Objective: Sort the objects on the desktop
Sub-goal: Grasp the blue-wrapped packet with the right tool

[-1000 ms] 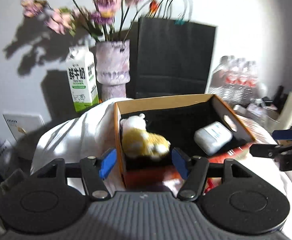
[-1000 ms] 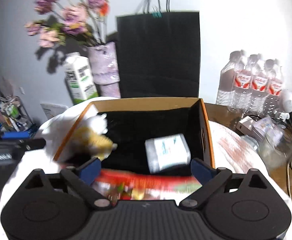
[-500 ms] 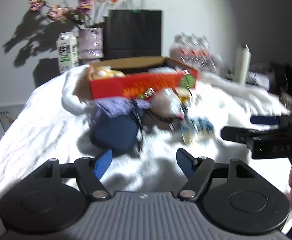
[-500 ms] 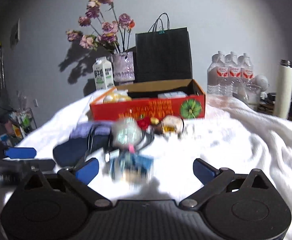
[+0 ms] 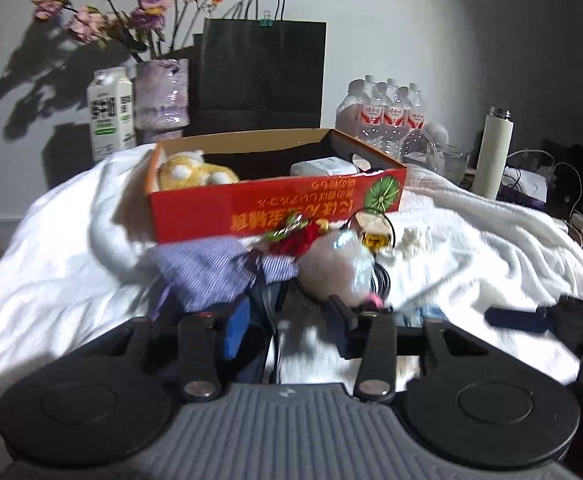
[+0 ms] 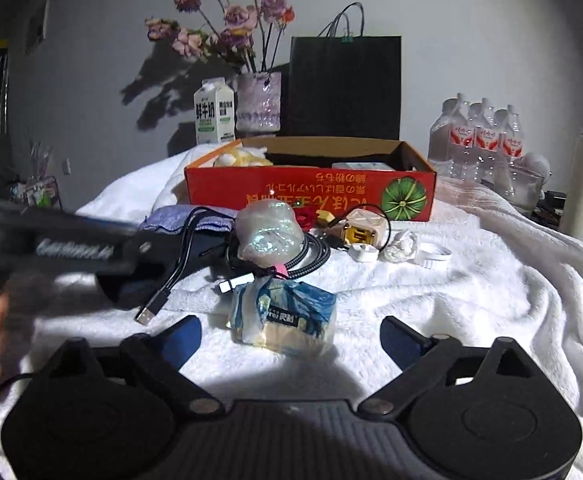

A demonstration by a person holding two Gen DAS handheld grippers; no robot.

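A red cardboard box (image 6: 311,196) (image 5: 275,204) on the white blanket holds a yellow plush toy (image 5: 195,170) and a white pack (image 5: 323,167). In front of it lies a pile: a clear wrapped bundle (image 6: 269,232), black cables (image 6: 179,256), a purple striped cloth (image 5: 211,268), a dark blue pouch (image 6: 195,248), a yellow charger (image 6: 361,232) and a blue tissue pack (image 6: 283,312). My right gripper (image 6: 291,336) is open and empty, just short of the tissue pack. My left gripper (image 5: 287,320) is open and empty, low over the pouch and cables.
Behind the box stand a milk carton (image 6: 214,110), a vase of flowers (image 6: 258,100) and a black paper bag (image 6: 345,88). Water bottles (image 6: 475,140) and a white flask (image 6: 581,188) stand at the right. White tape rolls (image 6: 433,254) lie on the blanket.
Both grippers pulled back from above the box to the near side of the pile. The left one has since moved forward and down toward the pouch and cables.
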